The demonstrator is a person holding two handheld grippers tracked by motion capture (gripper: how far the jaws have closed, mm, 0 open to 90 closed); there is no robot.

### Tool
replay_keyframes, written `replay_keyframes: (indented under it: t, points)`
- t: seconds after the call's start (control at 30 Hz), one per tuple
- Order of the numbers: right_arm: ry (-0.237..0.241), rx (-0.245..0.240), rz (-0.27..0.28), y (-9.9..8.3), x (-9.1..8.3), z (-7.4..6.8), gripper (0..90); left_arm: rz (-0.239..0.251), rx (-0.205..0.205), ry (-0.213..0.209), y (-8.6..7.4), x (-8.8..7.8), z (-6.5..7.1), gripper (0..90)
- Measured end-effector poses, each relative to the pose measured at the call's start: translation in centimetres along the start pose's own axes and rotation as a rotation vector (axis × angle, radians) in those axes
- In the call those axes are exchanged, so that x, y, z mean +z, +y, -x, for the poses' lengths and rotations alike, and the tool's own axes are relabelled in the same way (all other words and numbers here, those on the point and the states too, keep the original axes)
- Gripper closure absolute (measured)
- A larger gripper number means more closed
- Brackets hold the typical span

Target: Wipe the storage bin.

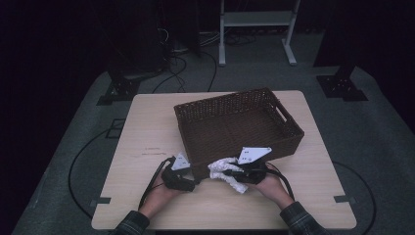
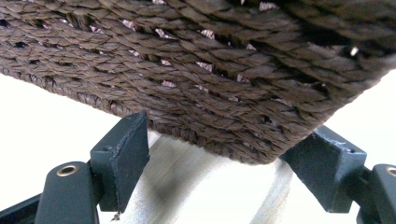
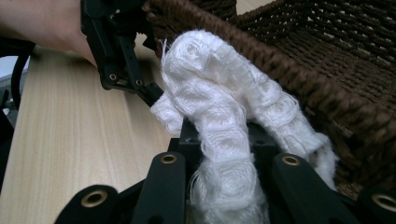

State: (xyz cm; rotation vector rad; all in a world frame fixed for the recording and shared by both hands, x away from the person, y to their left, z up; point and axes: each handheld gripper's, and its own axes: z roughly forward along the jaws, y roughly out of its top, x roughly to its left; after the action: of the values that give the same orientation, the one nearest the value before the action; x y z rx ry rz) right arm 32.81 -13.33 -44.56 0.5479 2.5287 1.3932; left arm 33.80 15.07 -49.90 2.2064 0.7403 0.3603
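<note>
While the room around it lay dark, the light wooden table (image 1: 147,127) stood on grey carpet, with black cables trailing across the floor, dark stand feet at the far left and far right, and a pale metal frame (image 1: 257,29) at the far side. A brown wicker basket (image 1: 235,122) sat on the table right of centre, turned at a slant, with a handle slot in its right end wall. The white cloth (image 1: 226,171) was at the near wall of the basket, just outside it, bunched and crumpled, hanging partly over the table. In the right gripper view the cloth (image 3: 219,116) showed a loose, looped weave with frayed threads at the edges, folded into a thick roll that leaned against the basket rim (image 3: 280,84). The right gripper (image 1: 234,172) was clamped on this cloth, jaws drawn narrow around the bundle. The left gripper (image 1: 195,180) sat at the near left corner of the basket; in its own view its jaws stood on either side of that woven corner (image 2: 233,130), and I could not tell whether the pads pressed on it. Both hands entered from the near edge, sleeves in dark plaid.
</note>
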Motion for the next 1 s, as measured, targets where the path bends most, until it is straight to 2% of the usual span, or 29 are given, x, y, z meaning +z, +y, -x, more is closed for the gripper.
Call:
replay_keyframes:
  t: [0.37,0.6,0.8,1.0]
  points:
    - [0.011,-0.029,0.015,1.3,-0.8,-0.3,73.4,0.0,-0.001,0.0,0.0,0.0,0.0,22.0]
    - [0.018,-0.027,0.083,2.2,-1.8,-0.5,73.3,0.001,-0.008,-0.001,0.0,0.0,0.0,22.1]
    - [0.038,-0.035,0.049,2.2,-0.9,-0.5,73.3,-0.003,-0.002,-0.001,0.0,0.0,0.0,22.1]
    - [0.054,-0.021,0.002,1.6,0.7,-0.4,73.2,0.0,-0.004,-0.001,0.0,0.0,0.0,22.1]
